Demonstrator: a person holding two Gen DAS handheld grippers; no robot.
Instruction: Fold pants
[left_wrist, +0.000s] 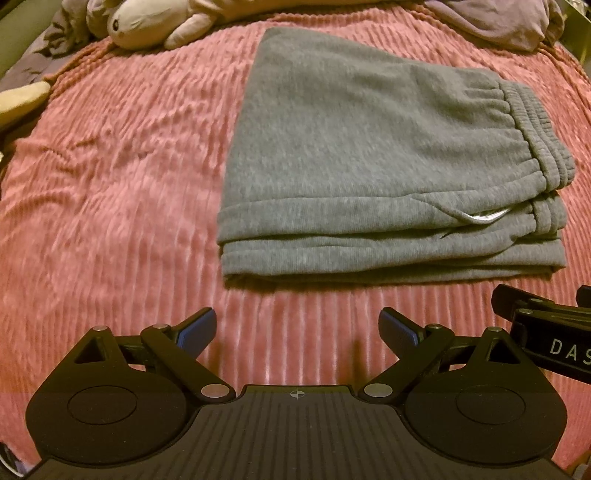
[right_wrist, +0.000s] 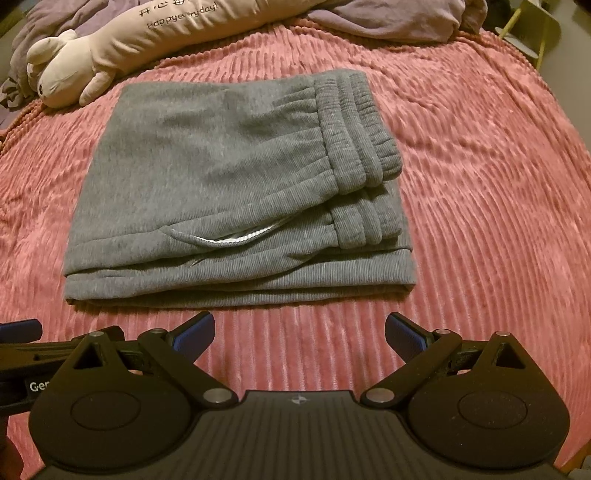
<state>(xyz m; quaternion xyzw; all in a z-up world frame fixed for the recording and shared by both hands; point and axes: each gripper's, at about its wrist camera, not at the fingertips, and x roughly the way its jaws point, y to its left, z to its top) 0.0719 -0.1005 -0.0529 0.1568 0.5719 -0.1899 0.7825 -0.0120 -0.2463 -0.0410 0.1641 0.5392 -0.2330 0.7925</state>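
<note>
Your pants (right_wrist: 229, 184) lie folded into a thick grey stack in the middle of the pink blanket (right_wrist: 480, 184), waistband (right_wrist: 354, 125) to the right, near edge just beyond both tools. Your left gripper (left_wrist: 297, 330) and right gripper (right_wrist: 299, 332) hover side by side over bare blanket, fingers spread wide and holding nothing. The fold looks about finished, so the risk now is undoing it: reach in low and a finger could catch the loose near layers or the gaping pocket (right_wrist: 225, 238) and drag the stack askew. The plush (right_wrist: 74, 70) sits at the far left, well clear.
</note>
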